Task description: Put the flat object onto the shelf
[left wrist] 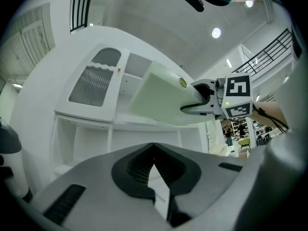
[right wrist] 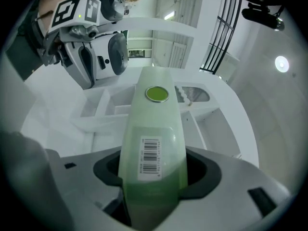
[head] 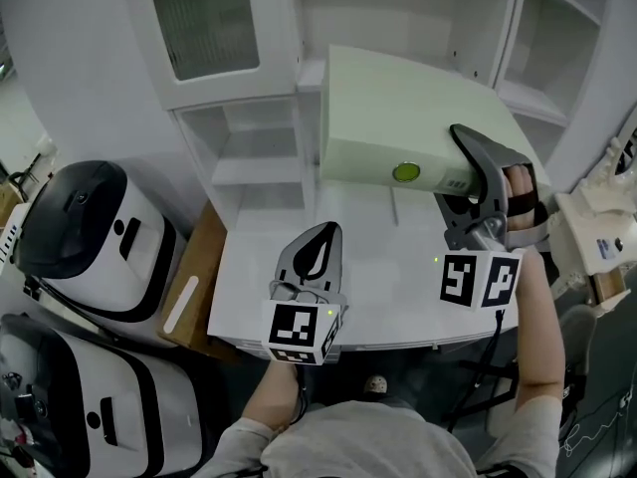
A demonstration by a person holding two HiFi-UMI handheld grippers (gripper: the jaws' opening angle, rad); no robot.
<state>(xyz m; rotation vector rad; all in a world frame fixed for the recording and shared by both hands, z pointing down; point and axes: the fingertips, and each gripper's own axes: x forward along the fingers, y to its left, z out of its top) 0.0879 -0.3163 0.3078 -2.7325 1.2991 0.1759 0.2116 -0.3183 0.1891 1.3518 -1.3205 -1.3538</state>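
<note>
Fingers [right wrist: 219,170] of the right gripper [right wrist: 154,177] clamp one narrow end of the flat object [right wrist: 155,124], a pale green slab with a barcode label and a round green button. The rest of the slab juts well forward of the grip, in the air above the white tabletop [head: 378,297]. The left gripper [left wrist: 154,170] hangs lower and nearer the person, its fingers pressed together on nothing, well apart from the load.

From the head view the slab [head: 398,118] hovers just right of the white shelf [head: 254,172], tilted, with its far edge near the cabinet.

The likeliest trouble is leverage. With only one end pinched and so much of the slab overhanging, the smooth casing could pivot or slide between the pads as it is swung towards the opening. A second risk is a collision: the slab looks broad against the shelf bays, so a corner could catch an upright or the ribbed door [left wrist: 91,83] and be knocked from the grip. With the left gripper [head: 317,257] away from the slab, nothing supports the free end.
</note>
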